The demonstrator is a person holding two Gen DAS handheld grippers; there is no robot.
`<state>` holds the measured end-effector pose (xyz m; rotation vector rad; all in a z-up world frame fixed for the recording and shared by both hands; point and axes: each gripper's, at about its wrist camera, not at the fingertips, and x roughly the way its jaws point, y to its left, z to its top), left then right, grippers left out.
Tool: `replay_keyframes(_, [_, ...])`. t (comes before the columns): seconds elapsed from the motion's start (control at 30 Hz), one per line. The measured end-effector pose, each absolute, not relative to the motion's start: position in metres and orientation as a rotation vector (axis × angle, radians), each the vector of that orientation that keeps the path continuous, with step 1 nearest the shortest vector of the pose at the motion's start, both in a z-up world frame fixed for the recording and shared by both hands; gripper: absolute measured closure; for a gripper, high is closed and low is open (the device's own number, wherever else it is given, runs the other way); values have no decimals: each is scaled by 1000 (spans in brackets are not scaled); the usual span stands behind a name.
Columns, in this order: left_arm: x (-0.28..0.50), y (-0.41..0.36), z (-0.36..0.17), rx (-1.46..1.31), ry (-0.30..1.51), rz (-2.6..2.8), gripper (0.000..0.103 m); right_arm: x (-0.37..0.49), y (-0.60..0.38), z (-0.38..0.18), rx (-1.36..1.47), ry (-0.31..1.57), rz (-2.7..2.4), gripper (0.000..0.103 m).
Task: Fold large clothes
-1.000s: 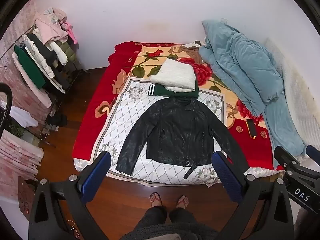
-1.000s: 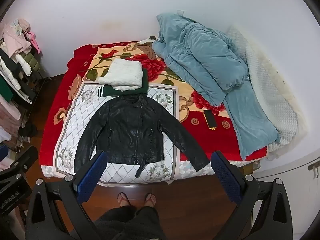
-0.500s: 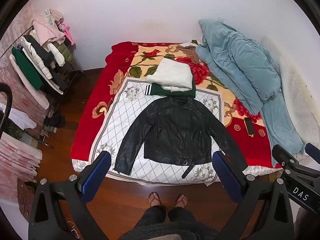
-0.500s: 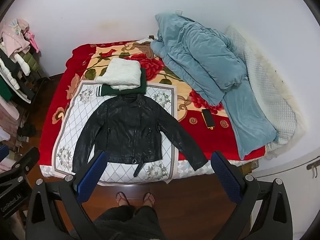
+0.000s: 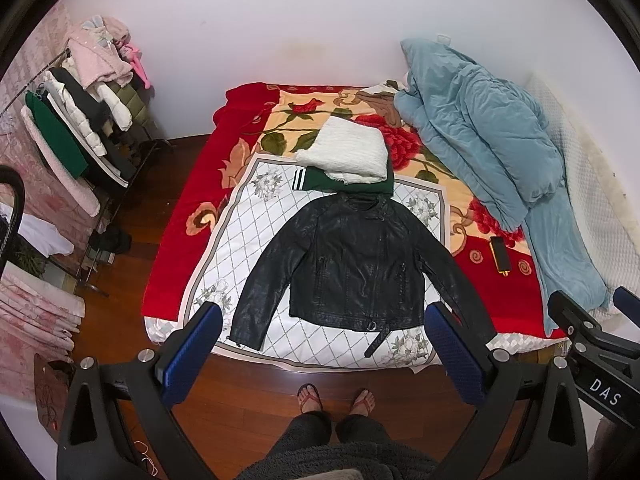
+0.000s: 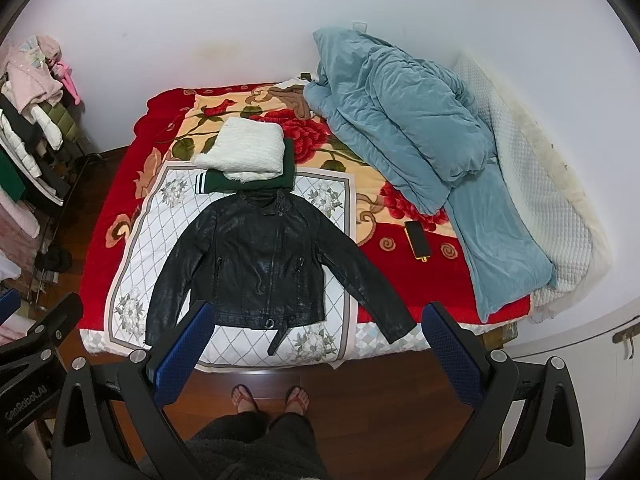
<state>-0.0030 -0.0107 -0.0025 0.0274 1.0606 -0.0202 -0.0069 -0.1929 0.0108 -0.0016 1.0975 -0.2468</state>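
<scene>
Leather jacket (image 5: pixel 356 264) lies flat, sleeves spread, on the bed (image 5: pixel 180 248) before you. Your left gripper (image 5: pixel 320 344) and right gripper (image 6: pixel 316 340) both gape wide, holding nothing. Stiff leather may spring open if you pinch only one layer.

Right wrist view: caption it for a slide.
Open right claw above a black jacket spread flat on the bed.

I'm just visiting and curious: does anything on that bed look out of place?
Mostly tidy. The odd bits: a phone lying loose on the red blanket right of the black jacket, and the jacket's belt strap trailing askew below its hem.
</scene>
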Motion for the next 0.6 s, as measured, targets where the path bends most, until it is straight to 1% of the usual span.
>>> replay_keyframes(0.6, [-2, -5, 1, 22, 1048, -21, 0, -9, -195, 24, -15, 1085, -248, 0])
